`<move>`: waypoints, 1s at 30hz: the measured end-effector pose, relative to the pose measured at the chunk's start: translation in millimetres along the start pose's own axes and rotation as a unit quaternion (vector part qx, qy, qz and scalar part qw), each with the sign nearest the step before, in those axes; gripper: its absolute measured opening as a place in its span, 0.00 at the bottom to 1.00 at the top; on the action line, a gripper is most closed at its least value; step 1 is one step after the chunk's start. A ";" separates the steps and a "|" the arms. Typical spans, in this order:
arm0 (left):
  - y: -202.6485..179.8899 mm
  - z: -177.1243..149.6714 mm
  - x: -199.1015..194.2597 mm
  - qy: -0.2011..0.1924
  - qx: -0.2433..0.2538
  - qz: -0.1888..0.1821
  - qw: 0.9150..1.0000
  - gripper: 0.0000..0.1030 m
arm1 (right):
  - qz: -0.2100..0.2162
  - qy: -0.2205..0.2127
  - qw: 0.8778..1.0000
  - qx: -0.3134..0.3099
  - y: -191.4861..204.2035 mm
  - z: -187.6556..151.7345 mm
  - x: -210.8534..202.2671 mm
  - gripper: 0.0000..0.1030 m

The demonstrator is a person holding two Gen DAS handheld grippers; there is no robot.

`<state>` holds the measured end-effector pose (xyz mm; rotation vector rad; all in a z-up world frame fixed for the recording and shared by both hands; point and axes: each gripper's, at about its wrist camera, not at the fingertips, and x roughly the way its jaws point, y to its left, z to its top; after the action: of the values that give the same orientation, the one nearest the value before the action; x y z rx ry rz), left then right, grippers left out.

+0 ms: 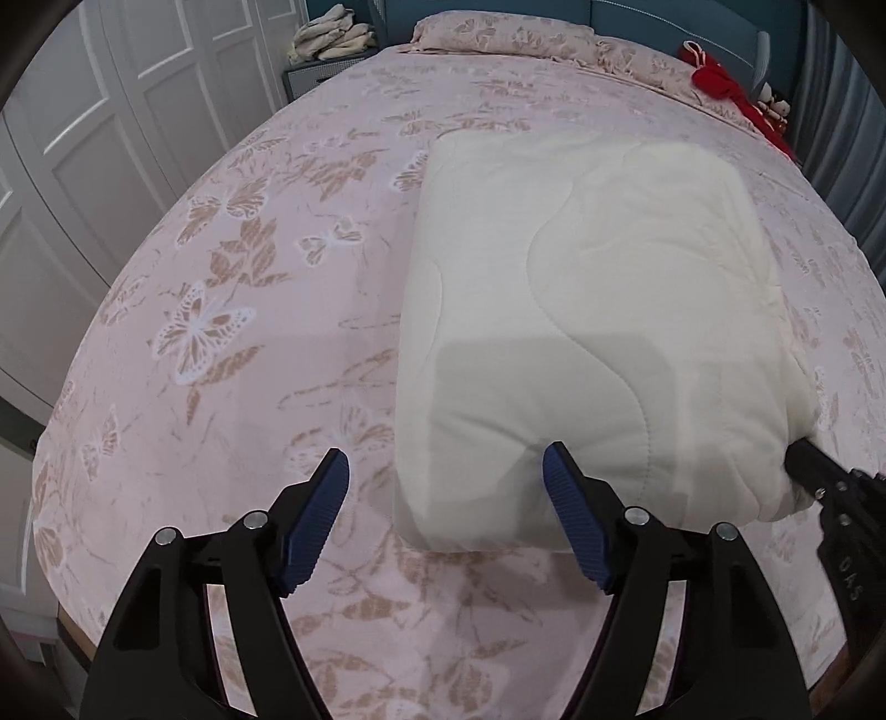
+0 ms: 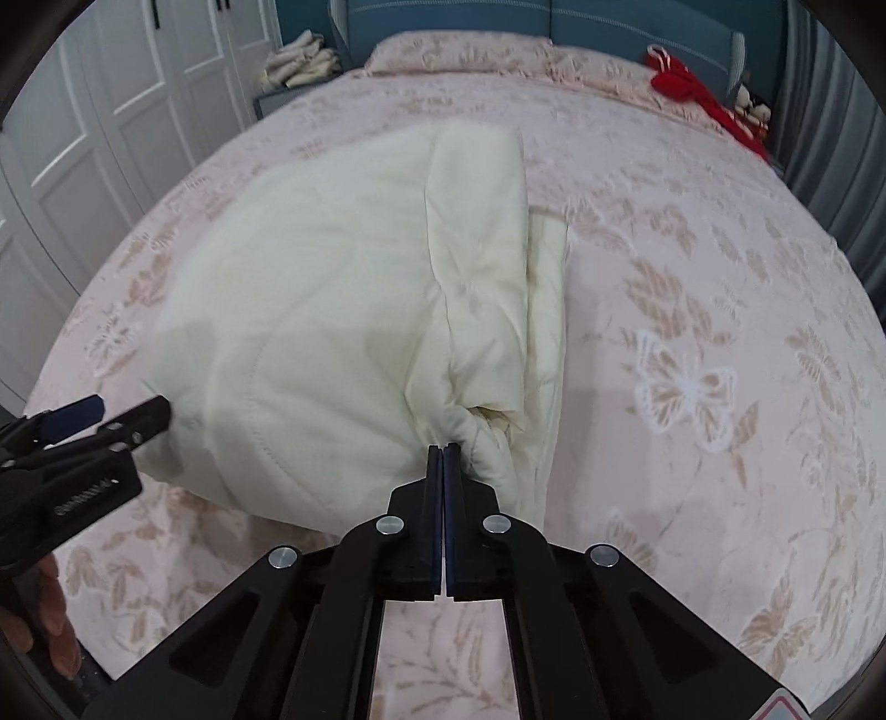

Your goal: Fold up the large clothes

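A thick cream quilt lies folded into a rectangle on the pink butterfly bedspread. My left gripper stands open at its near left corner. One blue pad is over the quilt and the other pad is over the bedspread, neither pressing. In the right wrist view the quilt shows stacked layers along its right side. My right gripper is shut, with fabric of the near right corner gathered into its tips. The right gripper shows in the left wrist view too, its tip sunk in that corner.
A matching pillow lies at the head of the bed, with a red cloth beside it. A pile of cream clothes sits on a nightstand. White wardrobe doors stand left, a grey curtain right. A person's hand holds the left gripper.
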<state>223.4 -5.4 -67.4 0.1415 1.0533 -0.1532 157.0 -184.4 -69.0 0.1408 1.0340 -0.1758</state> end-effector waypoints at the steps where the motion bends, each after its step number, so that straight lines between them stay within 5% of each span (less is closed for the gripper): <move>1: -1.9 -0.5 3.4 0.002 0.003 0.003 1.000 0.69 | -0.001 0.005 1.000 0.001 -0.3 -1.8 5.9 0.00; 30: -21.0 -9.5 36.6 0.003 0.007 0.032 0.999 0.75 | -0.001 0.022 1.000 0.011 3.9 -14.0 56.8 0.00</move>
<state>229.1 -26.3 -104.8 0.1881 1.0531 -0.1033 174.4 -182.3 -124.9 0.1644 1.0761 -0.1860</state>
